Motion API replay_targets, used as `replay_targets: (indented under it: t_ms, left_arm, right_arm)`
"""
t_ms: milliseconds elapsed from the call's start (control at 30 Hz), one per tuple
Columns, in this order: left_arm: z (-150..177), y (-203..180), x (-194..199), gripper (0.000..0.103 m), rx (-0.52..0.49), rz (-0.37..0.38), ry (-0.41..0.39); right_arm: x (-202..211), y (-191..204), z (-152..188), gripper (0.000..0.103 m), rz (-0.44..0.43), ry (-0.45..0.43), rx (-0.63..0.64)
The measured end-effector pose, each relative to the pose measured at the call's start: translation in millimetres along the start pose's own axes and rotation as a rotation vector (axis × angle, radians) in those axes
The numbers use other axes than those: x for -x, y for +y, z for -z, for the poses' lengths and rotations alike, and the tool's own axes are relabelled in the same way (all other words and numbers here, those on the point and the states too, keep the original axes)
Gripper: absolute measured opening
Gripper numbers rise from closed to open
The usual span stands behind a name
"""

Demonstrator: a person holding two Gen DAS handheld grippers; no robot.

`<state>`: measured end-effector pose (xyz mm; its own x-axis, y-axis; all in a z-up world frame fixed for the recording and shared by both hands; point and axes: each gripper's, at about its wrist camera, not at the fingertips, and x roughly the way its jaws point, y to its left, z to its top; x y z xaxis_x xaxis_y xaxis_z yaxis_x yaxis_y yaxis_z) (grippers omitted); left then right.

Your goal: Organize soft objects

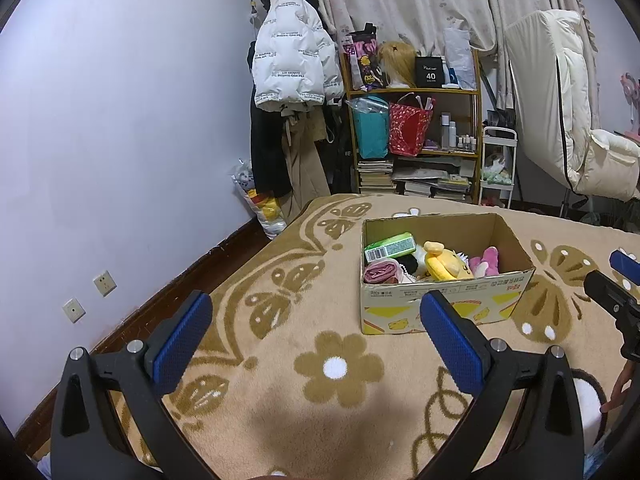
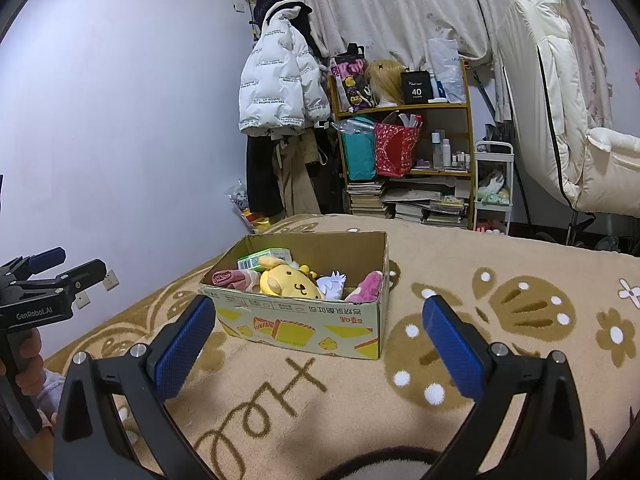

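A cardboard box [image 1: 444, 308] [image 2: 304, 324] stands on a beige flower-patterned blanket [image 1: 340, 392] [image 2: 500, 320]. In it lie a yellow plush dog [image 1: 444, 266] [image 2: 290, 284], a pink plush [image 1: 486, 262] [image 2: 368, 286], a green packet [image 1: 390, 246] [image 2: 264, 258], a rolled dusty-pink cloth [image 1: 380, 272] [image 2: 232, 278] and a white soft item [image 2: 332, 284]. My left gripper [image 1: 316, 340] is open and empty, in front of the box and to its left. My right gripper [image 2: 320, 344] is open and empty, in front of the box.
A wall runs along the left with sockets [image 1: 105, 283]. Behind the bed stand a coat rack with a white puffer jacket [image 1: 294, 64], a cluttered shelf [image 1: 416, 120] and a white trolley [image 1: 498, 164]. The other gripper shows at the frame edges [image 1: 616, 292] [image 2: 40, 292].
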<state>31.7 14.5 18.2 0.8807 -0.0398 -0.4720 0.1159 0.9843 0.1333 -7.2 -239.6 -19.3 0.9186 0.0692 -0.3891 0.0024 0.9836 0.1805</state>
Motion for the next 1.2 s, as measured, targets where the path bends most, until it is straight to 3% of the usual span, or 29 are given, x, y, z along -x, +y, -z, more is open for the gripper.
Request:
replay_targets:
  t_ms: [1200]
  left_arm:
    - [2.4,-11.3,-0.2,0.103,-0.028,0.024,0.019]
  right_arm:
    - [-0.2,-1.1,-0.5,0.103,0.0,0.006,0.001]
